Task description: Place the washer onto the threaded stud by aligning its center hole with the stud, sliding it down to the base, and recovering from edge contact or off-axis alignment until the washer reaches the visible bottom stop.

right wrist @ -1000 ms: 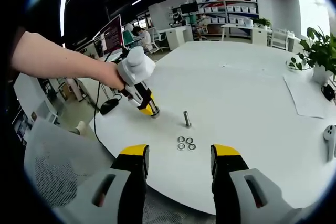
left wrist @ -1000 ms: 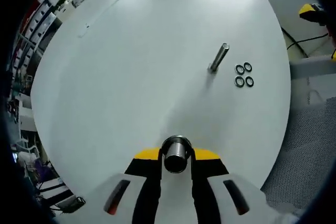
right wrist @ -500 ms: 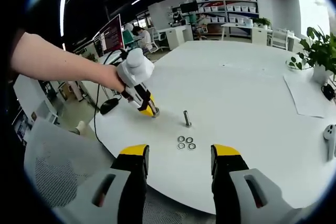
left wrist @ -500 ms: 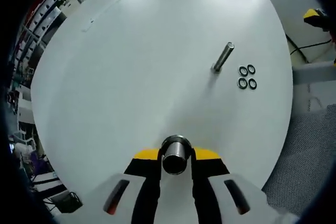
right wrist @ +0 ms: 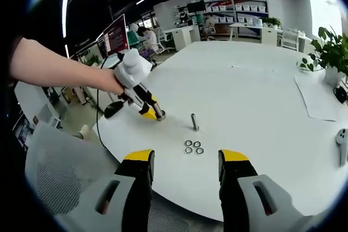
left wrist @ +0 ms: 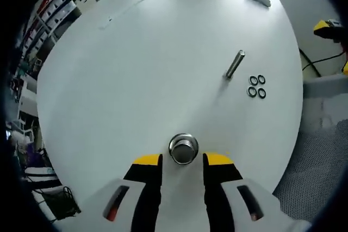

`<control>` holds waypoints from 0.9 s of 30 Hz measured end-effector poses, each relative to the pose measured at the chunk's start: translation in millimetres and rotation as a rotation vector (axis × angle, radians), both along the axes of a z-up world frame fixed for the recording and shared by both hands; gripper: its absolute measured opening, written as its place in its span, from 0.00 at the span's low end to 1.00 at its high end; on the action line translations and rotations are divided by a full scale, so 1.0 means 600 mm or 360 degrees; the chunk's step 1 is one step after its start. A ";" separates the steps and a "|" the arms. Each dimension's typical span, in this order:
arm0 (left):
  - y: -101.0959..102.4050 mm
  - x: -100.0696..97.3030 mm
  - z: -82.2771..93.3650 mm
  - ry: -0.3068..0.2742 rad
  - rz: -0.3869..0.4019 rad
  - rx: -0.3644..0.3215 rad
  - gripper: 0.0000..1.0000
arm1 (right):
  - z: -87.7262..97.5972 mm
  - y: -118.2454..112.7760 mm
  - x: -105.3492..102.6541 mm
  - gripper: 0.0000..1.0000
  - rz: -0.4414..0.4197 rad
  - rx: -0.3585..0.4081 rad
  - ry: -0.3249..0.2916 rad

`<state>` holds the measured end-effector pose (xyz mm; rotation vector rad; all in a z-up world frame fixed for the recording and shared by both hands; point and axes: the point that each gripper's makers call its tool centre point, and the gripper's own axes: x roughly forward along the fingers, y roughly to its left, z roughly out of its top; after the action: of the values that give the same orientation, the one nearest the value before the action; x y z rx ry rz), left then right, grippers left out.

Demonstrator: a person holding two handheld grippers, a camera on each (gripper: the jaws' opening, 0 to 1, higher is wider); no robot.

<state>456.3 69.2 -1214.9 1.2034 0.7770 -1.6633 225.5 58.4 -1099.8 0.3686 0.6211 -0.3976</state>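
Four small dark steel ring washers (left wrist: 255,86) are lying flat on the white round table (left wrist: 136,69) just beside the upright threaded stud (left wrist: 235,64); thin, light, rigid, probably slippery: edge gripping is advisable. Left hand-held gripper (left wrist: 184,161) is standing open around a metal cylinder (left wrist: 184,148); right hand-held gripper (right wrist: 186,161) is hovering wide, empty

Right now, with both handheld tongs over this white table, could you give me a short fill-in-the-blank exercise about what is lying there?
1. The number of washers lying flat beside the threaded stud is ____.
2. The jaws of the left tongs stand open on either side of a metal ____.
3. The right tongs are open and hold ____.
4. The threaded stud stands upright on the round ____ table.

Missing words: four; cylinder; nothing; white
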 end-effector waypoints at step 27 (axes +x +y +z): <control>0.062 -0.018 0.103 0.0094 0.0349 -0.0508 0.36 | -0.002 0.014 0.003 0.50 0.0059 0.0004 0.0025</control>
<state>445.5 106.1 -1153.1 0.8209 0.6257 -1.5748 227.5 66.8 -1101.0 0.3563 0.6427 -0.3645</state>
